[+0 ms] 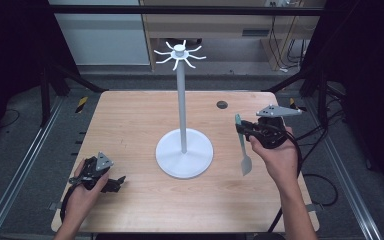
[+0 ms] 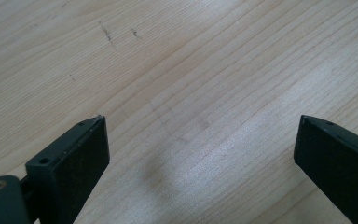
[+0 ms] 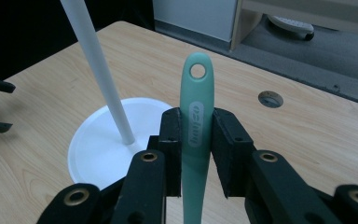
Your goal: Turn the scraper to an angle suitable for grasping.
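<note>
Your right gripper (image 1: 241,131) was clamped on the green spatula (image 1: 243,150), which hung blade-down at 3 o'clock from the white rack (image 1: 184,150). The grip sat high on a slim handle, so the spatula could have swung or slipped. Your left gripper (image 1: 118,182) rested wide and empty at 8 o'clock. Between spatula and pole the table (image 1: 130,115) lay open; its right edge was near.

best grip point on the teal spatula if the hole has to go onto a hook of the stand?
Upper handle, just below the hanging hole, as the right gripper holds the spatula now: jaws on the handle's two sides, hole end left free above them for the stand hooks, blade hanging down.
</note>
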